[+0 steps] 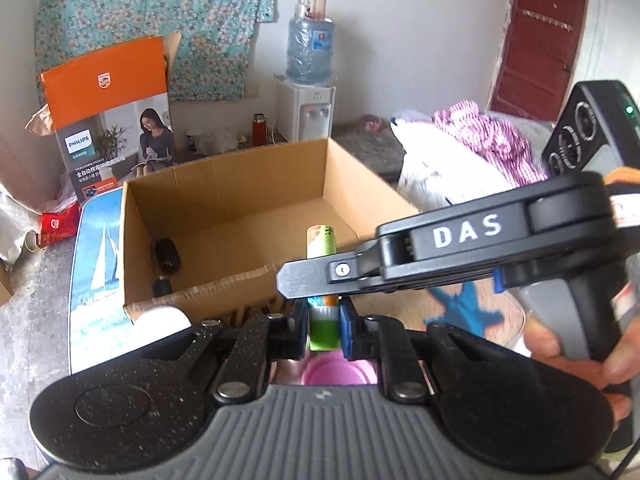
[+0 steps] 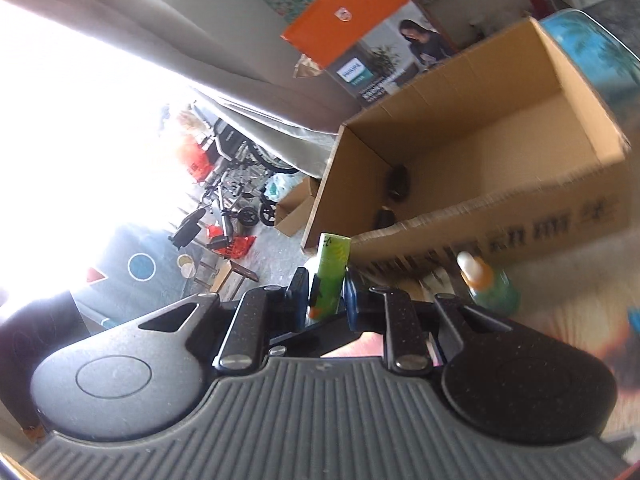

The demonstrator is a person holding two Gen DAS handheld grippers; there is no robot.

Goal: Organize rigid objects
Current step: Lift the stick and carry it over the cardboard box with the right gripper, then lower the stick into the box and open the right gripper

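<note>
Two tongs clamped: left tongs [image 1: 323, 330] and right tongs [image 2: 327, 295] each grip green tube [image 1: 322, 330], possibly same one. Tube's long axis points toward cardboard box [image 1: 224, 168], just ahead, open, holding dark items [image 1: 167, 255].

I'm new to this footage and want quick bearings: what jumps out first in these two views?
Each gripper is clamped on a green tube: the left gripper holds one green tube low in its view, and the right gripper holds another green tube, with the right tool crossing the left view. Just beyond sits an open cardboard box with two small dark objects in its left corner, and a bright orange-topped carton stands behind.
</note>
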